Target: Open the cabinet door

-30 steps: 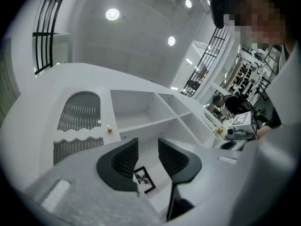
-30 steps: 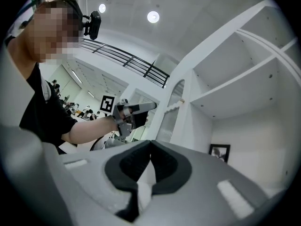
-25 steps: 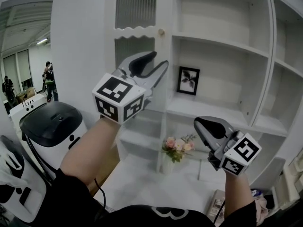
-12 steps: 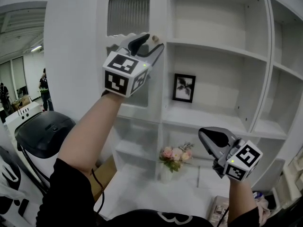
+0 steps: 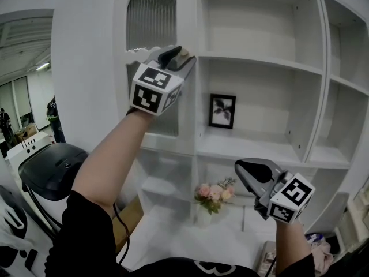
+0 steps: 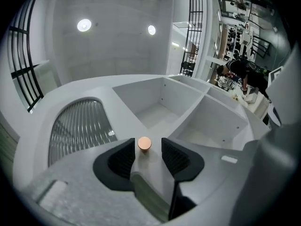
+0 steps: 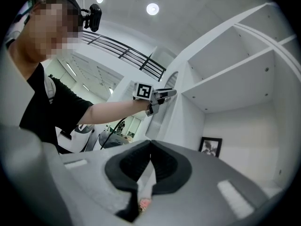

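The tall white cabinet door (image 5: pixel 151 16) has an arched ribbed-glass pane and a small round copper knob (image 5: pixel 185 52) on its right edge. My left gripper (image 5: pixel 183 55) is raised to that knob. In the left gripper view the knob (image 6: pixel 144 143) sits between the two black pads of the left gripper (image 6: pixel 147 145), with a thin gap on each side while the jaws are closing. My right gripper (image 5: pixel 240 168) hangs lower at the right, in front of the open shelves, shut with nothing in it. The right gripper view shows its pads (image 7: pixel 162 161) meeting at the tips.
Open white shelves (image 5: pixel 259 56) fill the right side, with a framed picture (image 5: pixel 222 111) on one. A vase of pink flowers (image 5: pixel 214 193) stands below. A black-and-white machine (image 5: pixel 52 169) sits at the lower left. Lower white shelves (image 5: pixel 164 186) lie under the door.
My left gripper rose up and forward to the door's edge, and the knob now lies between its jaws. The right gripper has stayed about where it was.
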A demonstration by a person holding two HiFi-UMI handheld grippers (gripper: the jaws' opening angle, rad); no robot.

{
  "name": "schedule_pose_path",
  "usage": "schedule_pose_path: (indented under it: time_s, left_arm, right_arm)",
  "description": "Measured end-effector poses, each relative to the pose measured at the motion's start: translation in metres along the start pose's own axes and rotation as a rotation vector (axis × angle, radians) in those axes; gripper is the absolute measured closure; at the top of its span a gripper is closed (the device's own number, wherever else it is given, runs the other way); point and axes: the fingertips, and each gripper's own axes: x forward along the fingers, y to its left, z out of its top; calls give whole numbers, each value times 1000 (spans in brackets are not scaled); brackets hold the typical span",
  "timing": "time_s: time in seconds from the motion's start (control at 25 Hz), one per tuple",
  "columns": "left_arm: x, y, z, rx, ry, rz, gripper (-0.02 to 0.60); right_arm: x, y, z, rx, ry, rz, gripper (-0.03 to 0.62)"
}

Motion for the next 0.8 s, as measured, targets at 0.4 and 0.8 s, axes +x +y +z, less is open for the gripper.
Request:
schedule_pose_path:
  time_s: [0.4, 0.8]
  left_arm:
    - [3, 7, -2, -44, 5, 11, 502]
    - [4, 6, -2, -38, 45, -6, 502]
  right_arm:
    - [4, 9, 1, -32, 21, 14, 591]
    - [4, 12, -11, -3, 44, 34, 591]
